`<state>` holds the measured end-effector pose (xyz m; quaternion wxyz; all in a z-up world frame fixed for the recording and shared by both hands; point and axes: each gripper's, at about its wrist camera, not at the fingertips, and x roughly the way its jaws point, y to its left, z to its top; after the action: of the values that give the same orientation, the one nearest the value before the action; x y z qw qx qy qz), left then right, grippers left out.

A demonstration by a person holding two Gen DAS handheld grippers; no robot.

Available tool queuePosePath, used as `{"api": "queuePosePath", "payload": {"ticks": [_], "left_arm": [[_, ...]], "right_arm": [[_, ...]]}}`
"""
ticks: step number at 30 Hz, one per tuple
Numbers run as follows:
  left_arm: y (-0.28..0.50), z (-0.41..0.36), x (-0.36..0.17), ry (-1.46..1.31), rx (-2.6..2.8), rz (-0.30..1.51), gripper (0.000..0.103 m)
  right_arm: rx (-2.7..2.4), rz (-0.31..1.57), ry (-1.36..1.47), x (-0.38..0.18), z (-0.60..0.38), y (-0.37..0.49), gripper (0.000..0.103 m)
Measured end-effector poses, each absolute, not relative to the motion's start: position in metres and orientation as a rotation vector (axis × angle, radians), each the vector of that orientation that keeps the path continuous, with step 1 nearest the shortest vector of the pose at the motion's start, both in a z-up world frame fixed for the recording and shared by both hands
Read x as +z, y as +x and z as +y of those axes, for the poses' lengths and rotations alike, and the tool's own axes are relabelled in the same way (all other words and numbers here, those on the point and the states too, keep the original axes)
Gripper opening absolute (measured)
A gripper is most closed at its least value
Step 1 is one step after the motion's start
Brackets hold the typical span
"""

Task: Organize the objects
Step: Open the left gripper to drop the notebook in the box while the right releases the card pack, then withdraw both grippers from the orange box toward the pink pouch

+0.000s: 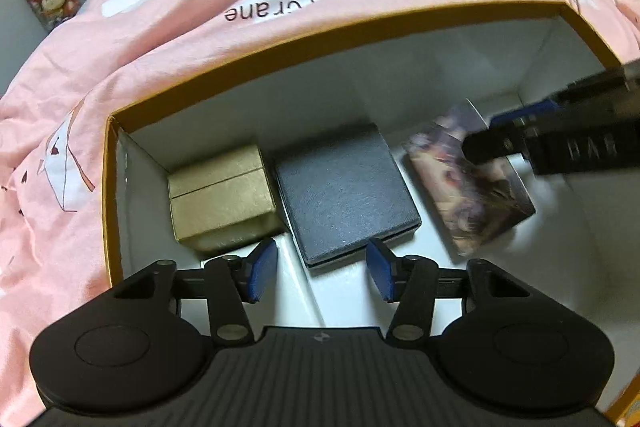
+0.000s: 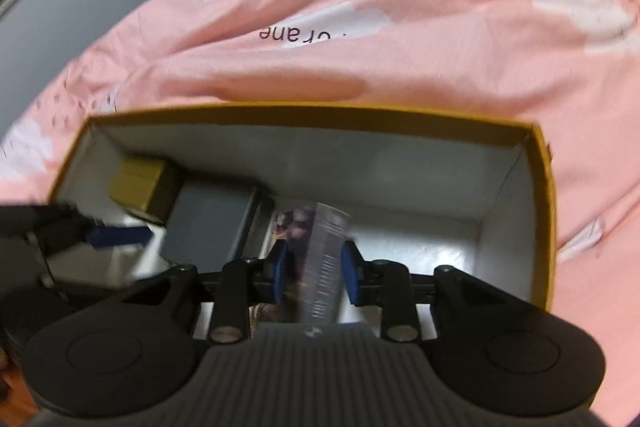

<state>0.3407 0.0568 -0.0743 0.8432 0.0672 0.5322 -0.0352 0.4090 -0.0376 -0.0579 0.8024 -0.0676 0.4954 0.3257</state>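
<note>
Glossy printed box [image 2: 320,263] | in orange bin [image 1: 360,23], beside black box [image 1: 344,191] | right tool [image 2: 316,271] pads just clear, releasing | left tool [image 1: 320,267] wide, empty | light, stiff, slippery: grip flat sides.

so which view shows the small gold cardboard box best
The left wrist view: the small gold cardboard box sits sharp and nearly whole in the left corner of the large orange-rimmed storage box, beside the black box. In the right wrist view the gold box is small, blurred and partly hidden.
</note>
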Motion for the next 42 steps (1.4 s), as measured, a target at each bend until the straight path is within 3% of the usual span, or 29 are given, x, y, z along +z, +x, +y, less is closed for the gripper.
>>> {"api": "queuePosePath", "payload": {"ticks": [3, 7, 10, 18, 22, 42], "left_arm": [[0.343, 0.059, -0.074, 0.101, -0.061, 1.126, 0.059], [0.339, 0.059, -0.074, 0.097, -0.058, 1.115, 0.059], [0.337, 0.061, -0.072, 0.08, -0.053, 1.113, 0.059], [0.329, 0.064, -0.066, 0.043, -0.091, 1.115, 0.059], [0.319, 0.067, -0.059, 0.019, -0.106, 1.098, 0.058], [0.302, 0.075, -0.051, -0.033, -0.165, 1.053, 0.055]], "right_arm": [[0.731, 1.043, -0.225, -0.056, -0.036, 0.405, 0.038], [0.797, 1.026, -0.376, -0.055, -0.033, 0.393, 0.056], [0.848, 1.035, -0.493, -0.058, -0.031, 0.381, 0.061], [0.916, 1.033, -0.77, -0.075, -0.016, 0.365, 0.056], [0.909, 1.018, -0.898, -0.083, -0.007, 0.365, 0.047], [0.919, 0.973, -0.881, -0.091, 0.006, 0.377, 0.04]]}}
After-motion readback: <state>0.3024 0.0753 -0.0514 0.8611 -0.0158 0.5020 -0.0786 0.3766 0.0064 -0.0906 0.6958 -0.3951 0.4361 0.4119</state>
